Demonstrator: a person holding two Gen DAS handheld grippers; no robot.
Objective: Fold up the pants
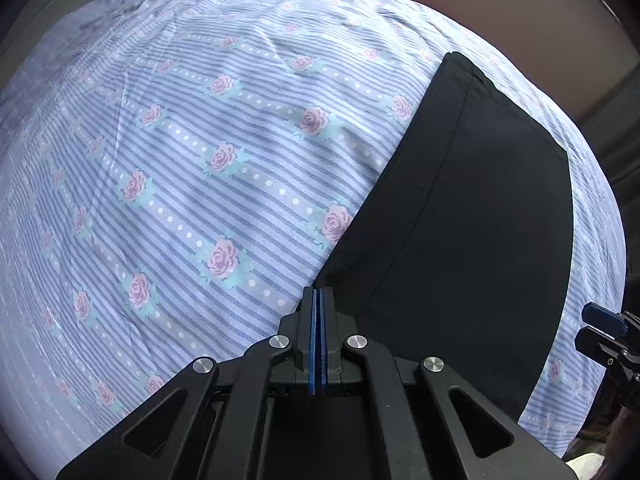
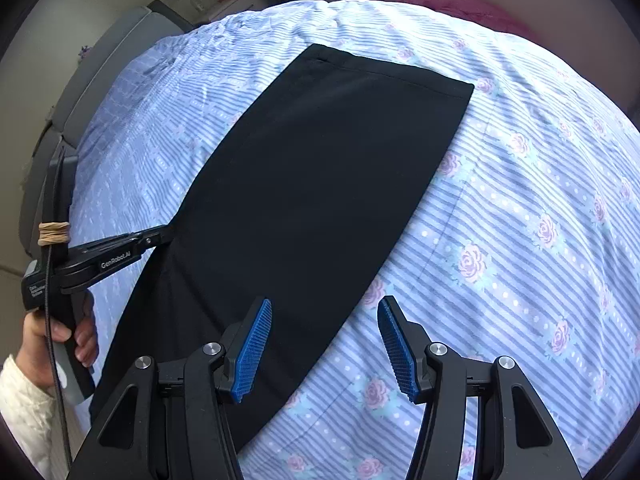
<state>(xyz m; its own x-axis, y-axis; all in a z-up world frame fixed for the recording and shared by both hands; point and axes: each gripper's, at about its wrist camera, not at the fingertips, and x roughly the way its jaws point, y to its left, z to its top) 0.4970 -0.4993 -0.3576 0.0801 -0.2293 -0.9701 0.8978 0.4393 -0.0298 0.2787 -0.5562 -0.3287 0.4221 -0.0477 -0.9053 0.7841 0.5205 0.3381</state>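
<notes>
Just ahead of the left gripper, whose jaws are pressed together at the near left edge of the black pants, the garment's long axis runs away across the floral bedsheet. The right gripper hovers with jaws spread over the opposite long edge, holding nothing. Whether the left jaws pinch cloth I cannot tell.

Bed, blue-striped rose-print sheet; black pants lie flat on it, ahead-left of right gripper.

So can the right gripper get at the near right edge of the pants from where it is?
Probably yes. The right gripper hangs open right over that edge of the pants, with nothing between them, and the left gripper is off at the opposite edge.
</notes>
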